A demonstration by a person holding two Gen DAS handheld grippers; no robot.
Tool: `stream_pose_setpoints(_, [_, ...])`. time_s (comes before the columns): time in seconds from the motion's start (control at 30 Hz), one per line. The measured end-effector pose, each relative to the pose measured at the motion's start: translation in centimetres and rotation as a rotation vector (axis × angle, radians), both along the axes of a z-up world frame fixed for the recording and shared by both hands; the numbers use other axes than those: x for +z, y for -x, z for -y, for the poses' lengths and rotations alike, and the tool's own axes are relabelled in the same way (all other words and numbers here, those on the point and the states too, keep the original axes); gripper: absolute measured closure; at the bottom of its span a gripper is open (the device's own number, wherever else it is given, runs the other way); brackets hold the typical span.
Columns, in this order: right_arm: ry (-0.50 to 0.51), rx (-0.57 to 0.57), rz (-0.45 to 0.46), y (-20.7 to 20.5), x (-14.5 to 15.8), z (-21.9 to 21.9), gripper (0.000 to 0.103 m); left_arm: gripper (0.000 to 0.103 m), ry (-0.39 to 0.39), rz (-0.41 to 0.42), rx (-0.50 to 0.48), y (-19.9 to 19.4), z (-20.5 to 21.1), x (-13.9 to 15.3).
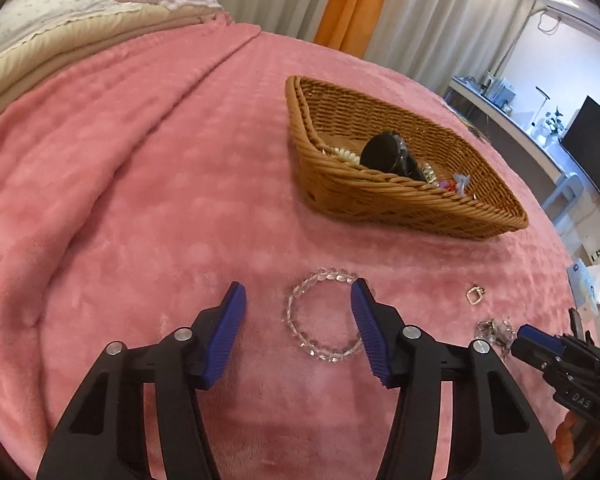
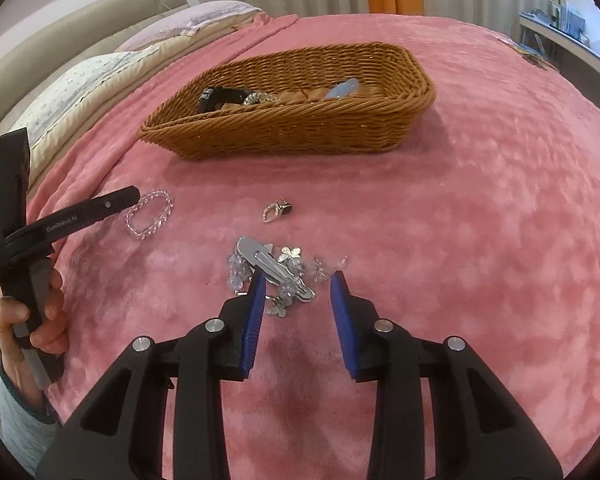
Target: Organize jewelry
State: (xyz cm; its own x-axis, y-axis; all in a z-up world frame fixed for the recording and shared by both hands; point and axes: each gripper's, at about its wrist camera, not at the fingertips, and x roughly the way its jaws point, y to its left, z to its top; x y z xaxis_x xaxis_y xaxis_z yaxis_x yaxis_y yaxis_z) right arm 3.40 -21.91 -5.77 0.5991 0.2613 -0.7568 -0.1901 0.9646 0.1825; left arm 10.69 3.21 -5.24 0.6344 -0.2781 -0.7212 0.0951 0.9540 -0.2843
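A clear-bead bracelet [image 1: 324, 354] [image 2: 150, 216] lies flat on the pink blanket. My left gripper [image 1: 298, 286] is open around it: the right pad is at the bracelet's edge and the left pad stands well clear. A silver hair clip with clear beads and butterfly charms [image 2: 276, 268] [image 1: 494, 330] lies just ahead of my right gripper [image 2: 299, 276], which is open with its left finger over the clip's near end. A small ring-like piece [image 2: 276, 210] [image 1: 475, 294] lies between the two. Behind them sits a wicker basket [image 1: 380, 180] [image 2: 284, 120] holding a black item and several trinkets.
The pink blanket [image 1: 140, 200] covers a bed, with pillows [image 1: 52, 20] at its far left. Curtains hang behind, and a desk with a dark screen [image 1: 592, 136] stands to the right. A person's hand [image 2: 40, 320] grips the left tool's handle.
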Motion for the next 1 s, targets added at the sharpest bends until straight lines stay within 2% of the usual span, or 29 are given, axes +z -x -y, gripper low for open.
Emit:
stream_pose_setpoints(0.07, [0.011, 0.001, -0.015, -0.5, -0.4, -0.4, 0.074, 0.051, -0.005, -0.006, -0.003, 0.0, 0.2, -0.2])
stream_pose_setpoints(0.2, [0.049, 0.007, 0.001, -0.5, -0.4, -1.1, 0.094, 0.053, -0.027, -0.007, -0.006, -0.1, 0.5, -0.5])
stream_pose_setpoints(0.23, [0.047, 0.009, 0.005, -0.5, -0.3, -1.1, 0.095, 0.054, -0.037, -0.004, -0.006, 0.0, 0.6, -0.5])
stream_pose_setpoints(0.3, [0.035, 0.016, 0.017, -0.6, 0.2, -1.3, 0.095, 0.077, -0.045, -0.007, -0.012, -0.1, 0.8, -0.6])
stream_pose_setpoints(0.33, [0.036, 0.017, 0.024, -0.6, 0.4, -1.4, 0.095, 0.081, -0.049, -0.010, -0.013, -0.2, 0.9, -0.7])
stream_pose_setpoints(0.73, [-0.034, 0.080, 0.191, 2.1, 6.9, -2.6, 0.095, 0.081, -0.014, -0.013, -0.025, -0.2, 0.7, -0.8])
stream_pose_setpoints(0.9, [-0.043, 0.047, 0.163, 3.0, 6.0, -0.4, 0.095, 0.081, -0.014, -0.014, -0.026, -0.2, 0.7, -0.9])
stream_pose_setpoints(1.0, [-0.044, 0.011, 0.100, 3.0, 3.7, 1.2, 0.095, 0.081, -0.013, -0.014, -0.027, -0.1, 0.7, -0.9])
